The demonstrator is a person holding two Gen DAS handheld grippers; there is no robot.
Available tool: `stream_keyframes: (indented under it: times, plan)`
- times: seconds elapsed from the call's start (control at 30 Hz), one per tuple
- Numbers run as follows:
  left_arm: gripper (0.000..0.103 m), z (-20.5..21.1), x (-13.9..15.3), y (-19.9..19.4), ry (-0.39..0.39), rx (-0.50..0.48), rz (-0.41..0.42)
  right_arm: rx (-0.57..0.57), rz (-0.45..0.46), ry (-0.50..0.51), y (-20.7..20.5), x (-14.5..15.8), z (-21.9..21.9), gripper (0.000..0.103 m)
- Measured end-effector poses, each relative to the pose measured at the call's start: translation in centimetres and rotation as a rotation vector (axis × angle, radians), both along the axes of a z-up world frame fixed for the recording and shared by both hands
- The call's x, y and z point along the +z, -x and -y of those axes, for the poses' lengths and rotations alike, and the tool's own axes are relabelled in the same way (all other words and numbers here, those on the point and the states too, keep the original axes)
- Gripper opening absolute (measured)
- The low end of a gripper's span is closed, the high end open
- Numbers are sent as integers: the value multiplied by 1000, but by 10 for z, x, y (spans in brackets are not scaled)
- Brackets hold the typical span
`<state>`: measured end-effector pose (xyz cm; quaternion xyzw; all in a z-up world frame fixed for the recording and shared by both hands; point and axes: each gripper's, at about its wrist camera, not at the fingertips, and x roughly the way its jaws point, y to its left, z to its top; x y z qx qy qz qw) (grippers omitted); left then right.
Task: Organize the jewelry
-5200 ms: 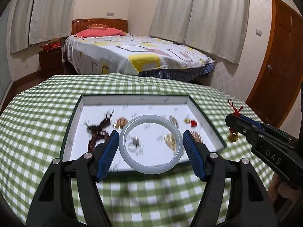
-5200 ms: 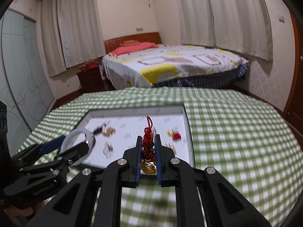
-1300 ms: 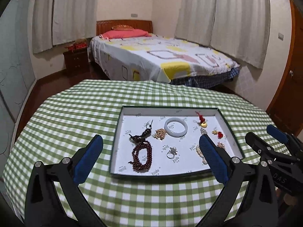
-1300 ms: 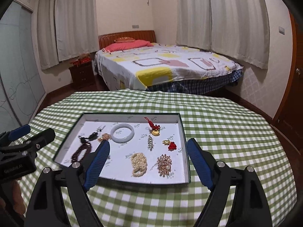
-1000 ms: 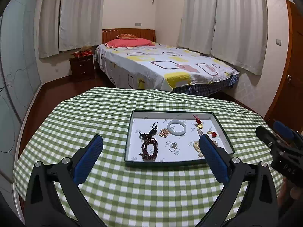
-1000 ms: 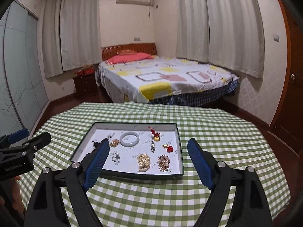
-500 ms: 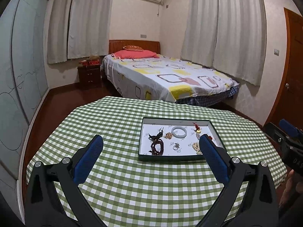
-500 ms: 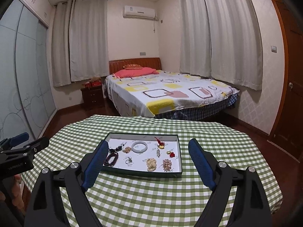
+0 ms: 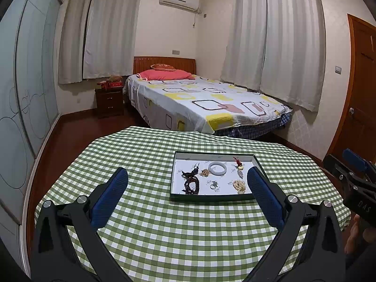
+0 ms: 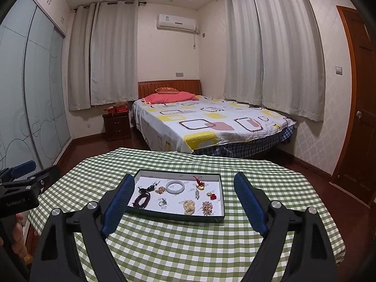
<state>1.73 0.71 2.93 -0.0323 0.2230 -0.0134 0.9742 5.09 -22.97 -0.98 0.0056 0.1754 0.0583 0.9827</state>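
Both grippers empty, jewelry all in the tray.

My left gripper [image 9: 185, 183] and right gripper [image 10: 183, 198] hang wide open, well short of the tray [image 10: 178, 218] mid-tabletop. Bangle [image 10: 174, 187] and red charm [image 10: 199, 181] sit toward its far edge, dark beads [image 10: 141, 199] at the near left corner. Looks like sorting's finished; next I'd just check nothing's loose on the tablecloth [image 9: 188, 230]. Small pieces too tiny to identify; near table edge hidden by my fingers.

Left gripper [image 9: 185, 181] low in frame, jaws wide, nothing between. Tray [image 9: 175, 178] at centre right on checked table [image 9: 141, 155], holding bangle [image 9: 218, 168], dark beads [image 9: 191, 185], small pieces. Right gripper [image 9: 352, 166] at right edge.
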Motion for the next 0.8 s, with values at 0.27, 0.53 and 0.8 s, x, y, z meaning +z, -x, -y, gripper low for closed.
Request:
stream_keyframes:
  times: [0.27, 0.53, 0.8]
  plan:
    - [99, -2, -1, -1, 5, 6, -3, 0, 2, -2, 0, -1, -1, 84]
    - [99, -6, -1, -1, 11, 10, -4, 0, 2, 0, 0, -1, -1, 84]
    - [99, -7, -2, -1, 12, 11, -8, 0, 1, 1, 1, -1, -3, 84]
